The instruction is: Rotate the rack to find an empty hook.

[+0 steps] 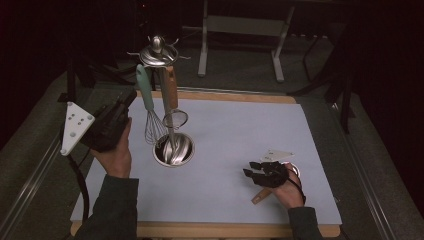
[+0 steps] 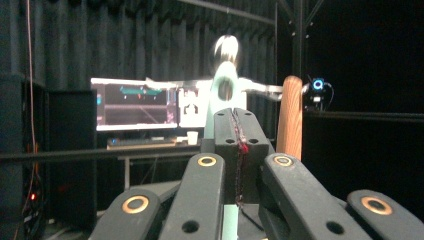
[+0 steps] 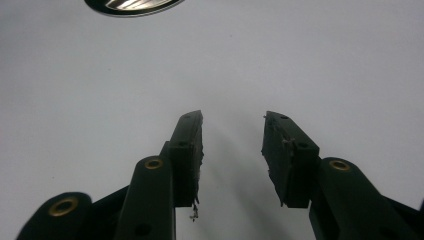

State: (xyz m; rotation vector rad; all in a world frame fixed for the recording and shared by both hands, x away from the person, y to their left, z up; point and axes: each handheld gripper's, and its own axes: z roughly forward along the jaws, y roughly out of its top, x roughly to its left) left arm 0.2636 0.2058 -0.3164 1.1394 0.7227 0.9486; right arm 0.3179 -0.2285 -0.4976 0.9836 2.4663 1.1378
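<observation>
A steel utensil stand (image 1: 158, 51) rises from a round base (image 1: 186, 148) on the pale mat. From it hang a whisk with a mint handle (image 1: 144, 89) and a wooden-handled strainer (image 1: 171, 90). My left gripper (image 1: 131, 96) is raised just left of the whisk handle. Its jaws are shut (image 2: 235, 116), with the mint handle (image 2: 223, 89) right behind the tips; I cannot tell whether they touch. The wooden handle (image 2: 290, 117) stands to its right. My right gripper (image 1: 248, 169) is low over the mat, open (image 3: 232, 120) and empty. A wooden-handled utensil (image 1: 261, 196) lies under that hand.
The mat (image 1: 240, 125) covers a wooden board (image 1: 225, 231). Beyond the table stands a metal frame (image 1: 202, 45) on dark floor. The left gripper view shows lit monitors (image 2: 135, 104) on a desk in the background. The stand's base edge (image 3: 132, 4) lies ahead of the right jaws.
</observation>
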